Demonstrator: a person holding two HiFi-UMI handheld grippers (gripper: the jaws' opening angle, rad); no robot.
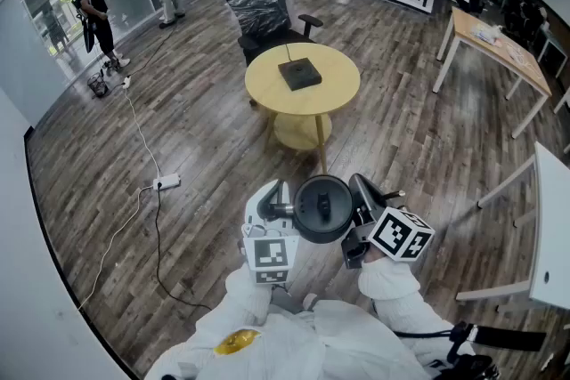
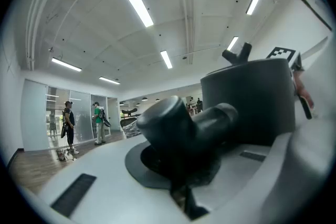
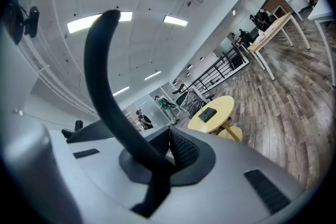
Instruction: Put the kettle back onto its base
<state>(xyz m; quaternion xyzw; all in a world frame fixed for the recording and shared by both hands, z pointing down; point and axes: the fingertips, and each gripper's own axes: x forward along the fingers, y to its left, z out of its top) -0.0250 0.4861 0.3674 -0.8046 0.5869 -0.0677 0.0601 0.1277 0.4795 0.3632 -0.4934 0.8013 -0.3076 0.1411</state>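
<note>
In the head view I hold a dark grey kettle [image 1: 321, 208] in the air close to my body, its round lid facing up. My left gripper [image 1: 283, 211] is shut on a thick dark knobbed stub [image 2: 181, 131] on the kettle's side, and the kettle body [image 2: 247, 99] fills the right of the left gripper view. My right gripper [image 1: 358, 215] is shut on the thin curved black handle [image 3: 105, 86]. The black square base [image 1: 300, 73] lies on a round yellow table [image 1: 334, 93] some way ahead, and shows small in the right gripper view, base [image 3: 208, 114].
A plastic-wrapped office chair [image 1: 263, 9] stands behind the round table. A power strip with a cable [image 1: 166, 182] lies on the wooden floor at left. Two people [image 1: 93, 13] stand at far left. A wooden desk [image 1: 499, 49] and a white table [image 1: 548, 227] are at right.
</note>
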